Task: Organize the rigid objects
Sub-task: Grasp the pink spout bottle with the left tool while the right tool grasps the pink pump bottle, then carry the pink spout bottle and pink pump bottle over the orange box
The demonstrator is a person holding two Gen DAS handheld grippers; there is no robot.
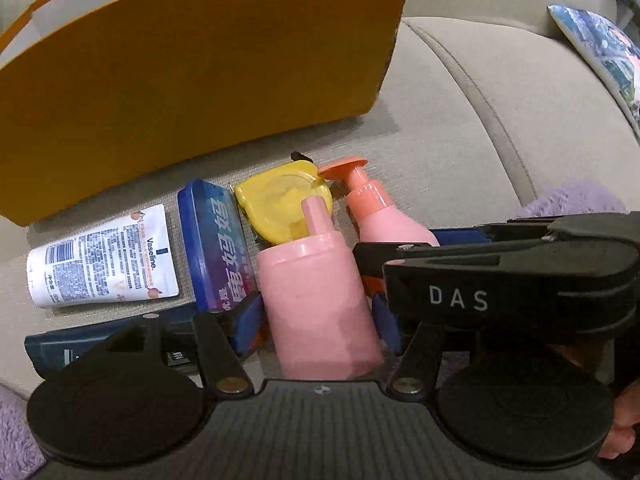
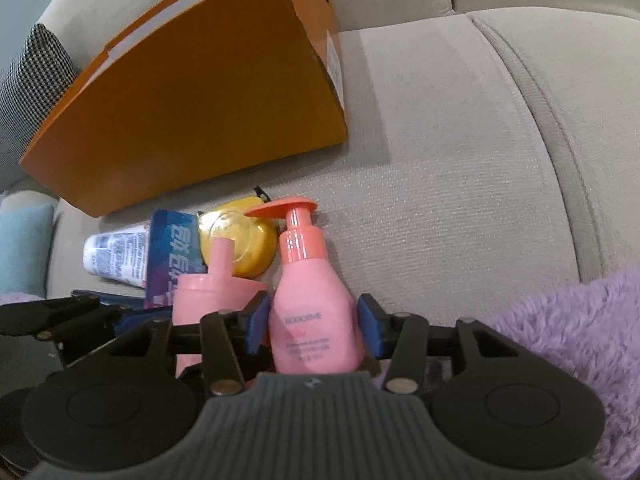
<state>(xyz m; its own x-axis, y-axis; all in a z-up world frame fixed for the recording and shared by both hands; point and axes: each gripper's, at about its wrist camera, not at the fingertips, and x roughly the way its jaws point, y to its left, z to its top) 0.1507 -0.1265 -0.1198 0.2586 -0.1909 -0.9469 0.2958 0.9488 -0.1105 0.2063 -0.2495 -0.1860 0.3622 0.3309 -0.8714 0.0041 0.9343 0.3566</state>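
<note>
My left gripper (image 1: 320,320) is shut on a pink squeeze bottle (image 1: 316,300) with a nozzle top, held upright. My right gripper (image 2: 314,322) is shut on a pink pump bottle (image 2: 310,300) with an orange pump head; it also shows in the left wrist view (image 1: 384,220). Both bottles stand side by side on the beige sofa seat (image 2: 440,200). Behind them lie a yellow tape measure (image 1: 280,204), a blue tin (image 1: 216,244), a white Vaseline tube (image 1: 104,260) and a dark blue flat item (image 1: 80,348). The pink squeeze bottle also shows in the right wrist view (image 2: 212,292).
An orange cardboard box (image 1: 192,72) stands behind the objects, also in the right wrist view (image 2: 192,92). A purple fluffy blanket (image 2: 568,344) lies at the right. A patterned cushion (image 1: 600,48) is far right; a checked cushion (image 2: 36,80) and teal cushion (image 2: 24,240) at left.
</note>
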